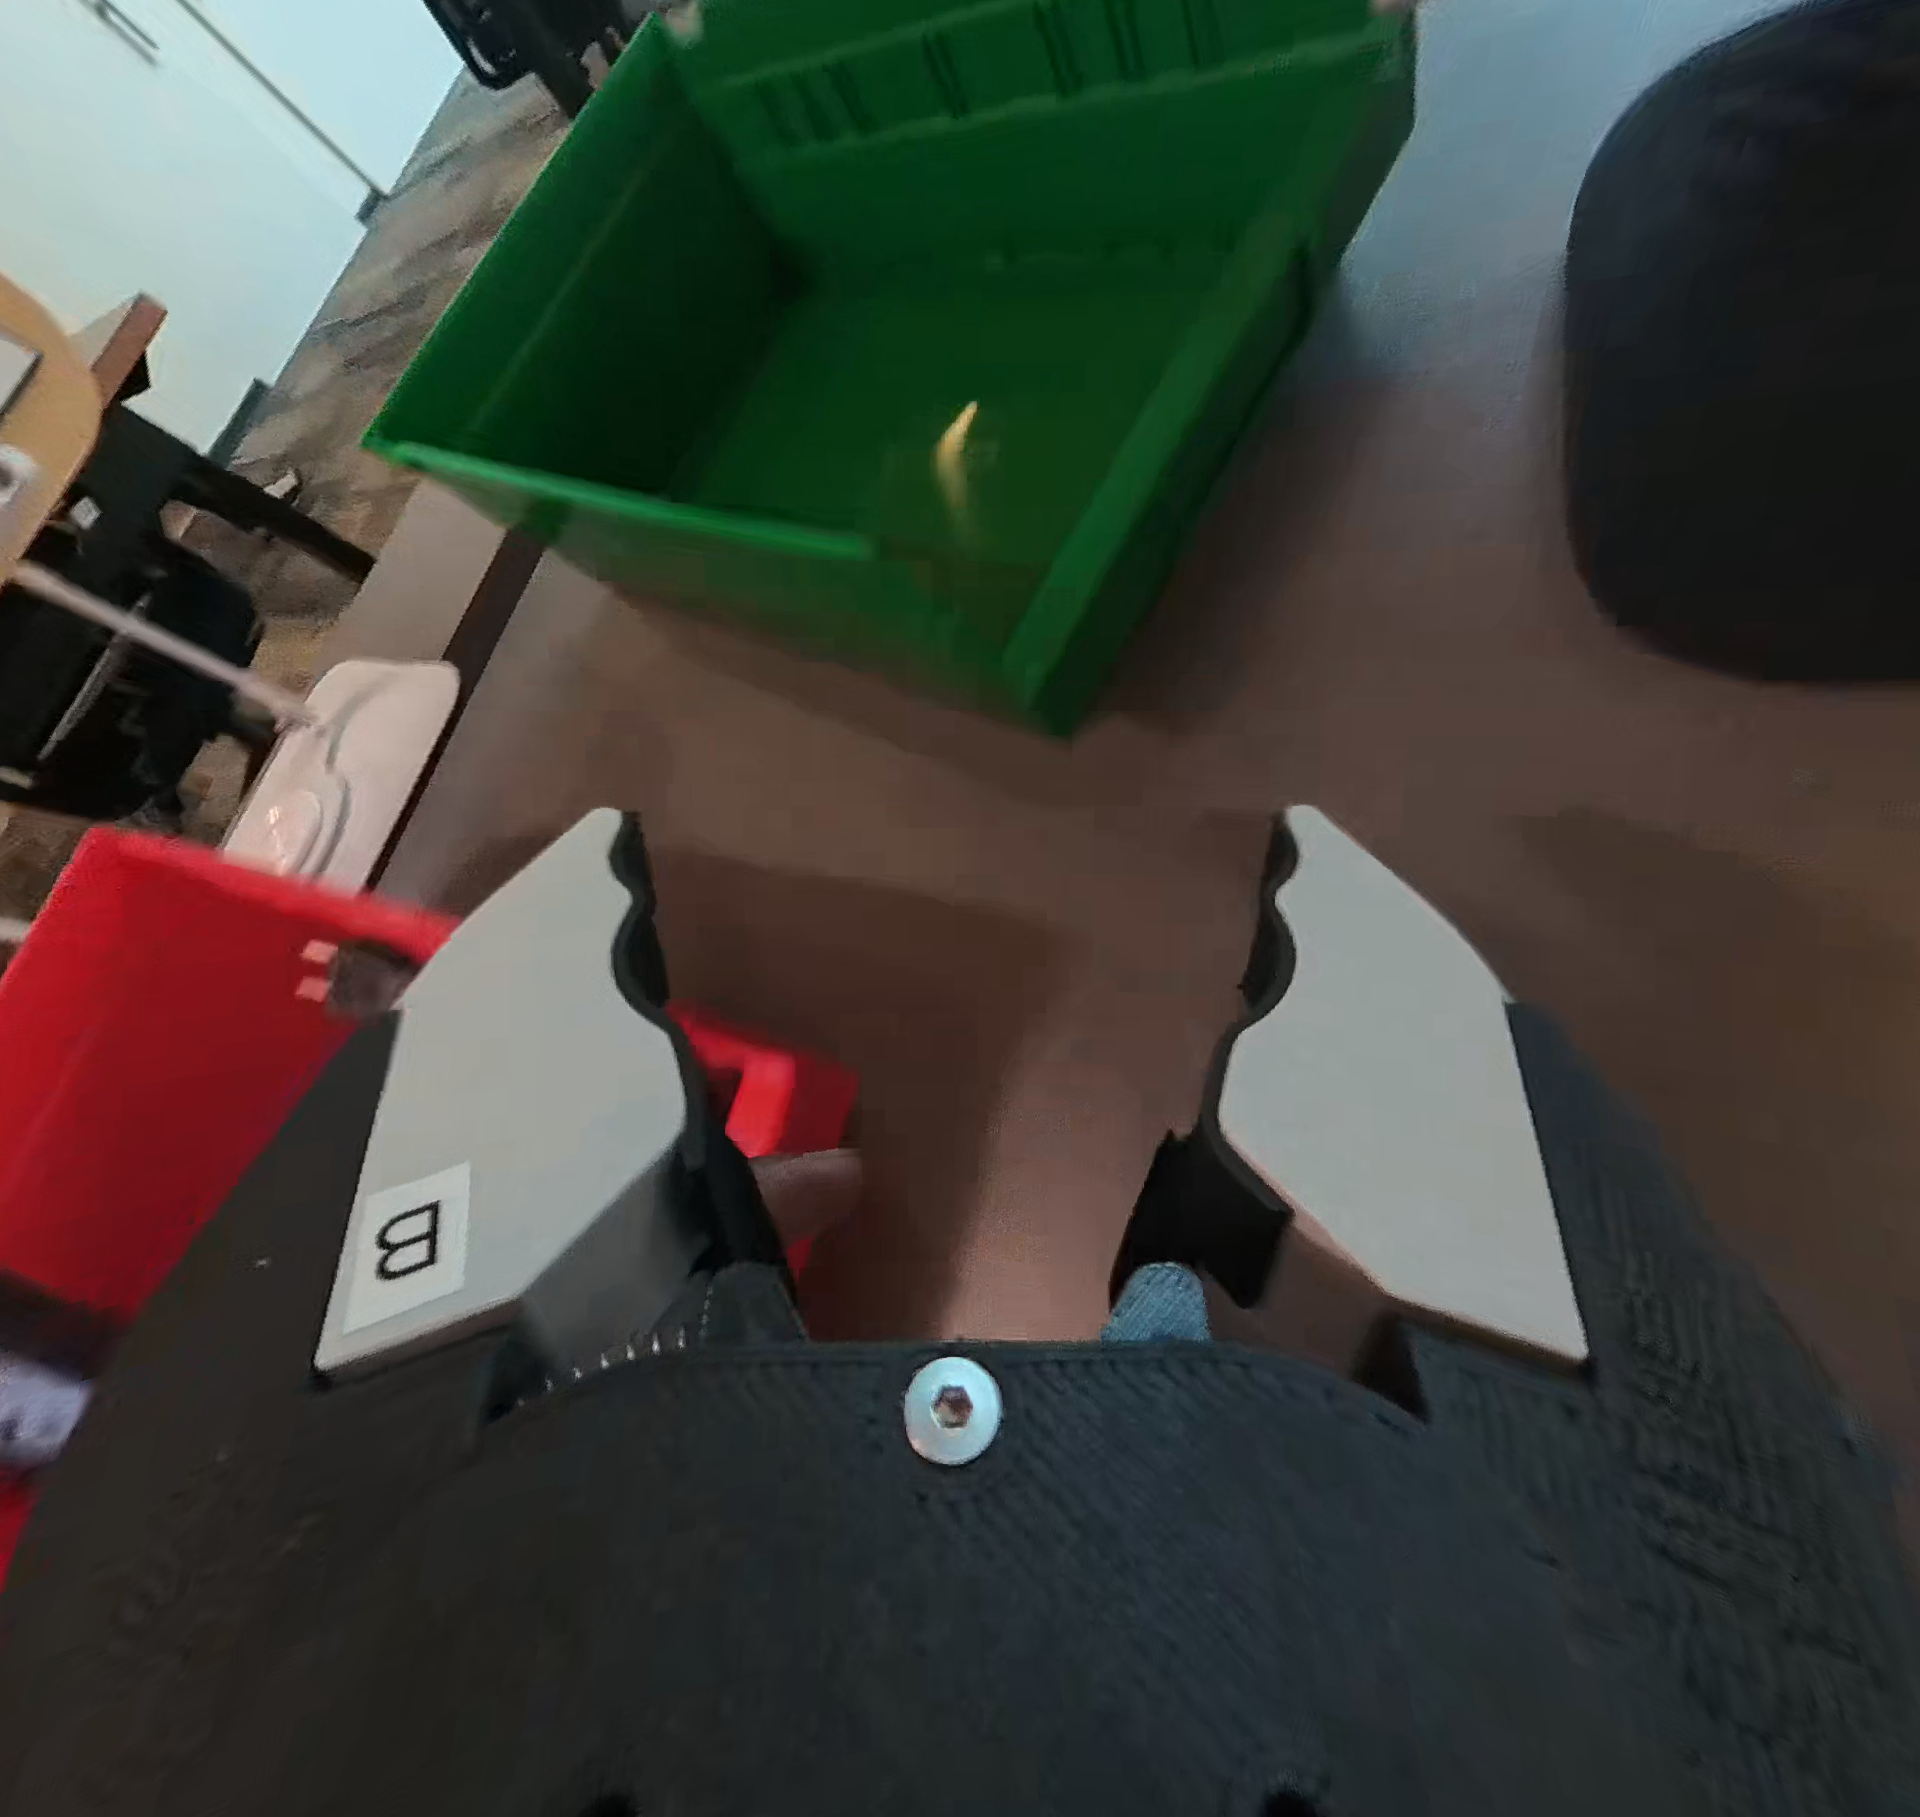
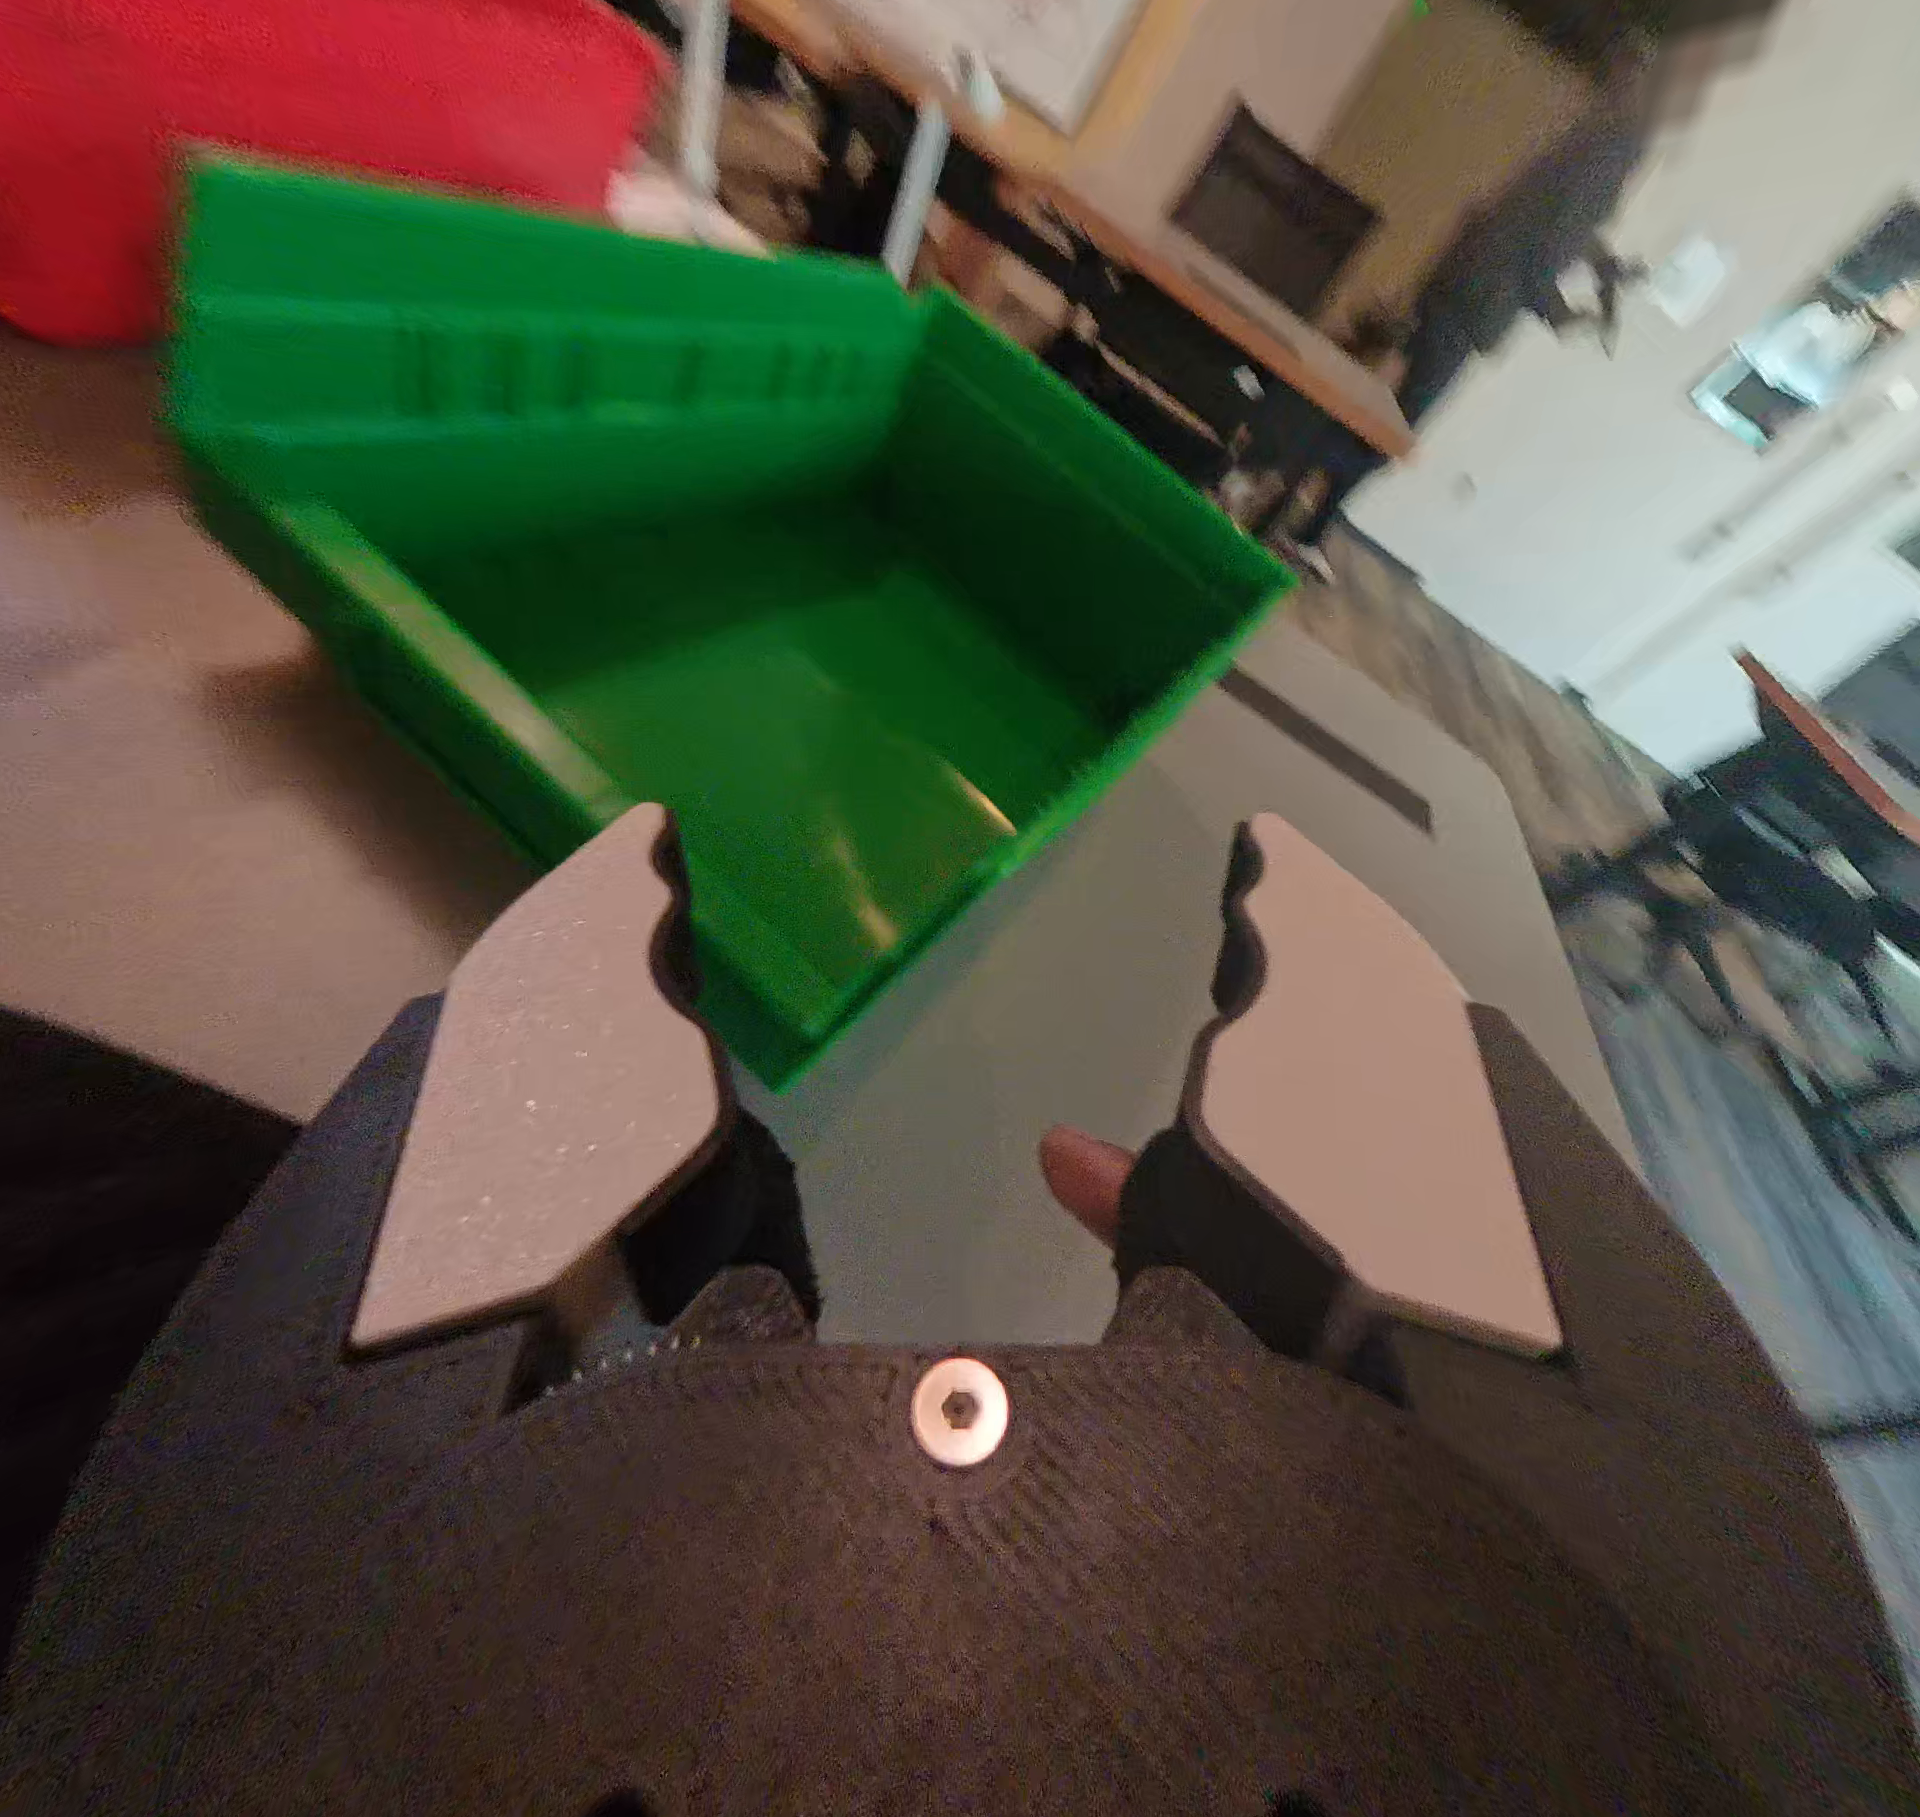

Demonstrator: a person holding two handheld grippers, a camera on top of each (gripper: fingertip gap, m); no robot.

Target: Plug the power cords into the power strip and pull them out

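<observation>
Left wrist view. Left gripper [image 1: 956, 894]: lower half of frame, jaws spread wide, nothing between them, touching nothing; brown table [image 1: 1299, 832] shows through the gap. One finger carries a white sticker [image 1: 407, 1237]. Green bin [image 1: 883, 396]: upper centre of frame, beyond the fingertips and apart from them, tilted in the picture, nothing visible inside but a pale glare on its floor. Red bin [image 1: 156, 1040]: left edge, partly behind the left finger. Dark rounded object [image 1: 1756, 344]: right edge, blurred, kind not clear. White object [image 1: 353, 759]: left of centre at the table edge, blurred. Power strip and cords: none seen in this view.

Right wrist view. Right gripper [image 2: 951, 894]: lower half of frame, jaws spread wide, nothing held; a fingertip [image 2: 1081, 1180] of the person shows near the base of the right finger. Green bin [image 2: 727, 562]: centre to upper left, its near corner lying in the picture just between and above the fingertips, contact not clear. Red bin [image 2: 312, 74]: upper left corner, beyond the green one. Table [image 2: 156, 832]: left and centre. Office furniture, blurred: upper right. Power strip and cords: none seen here either.
</observation>
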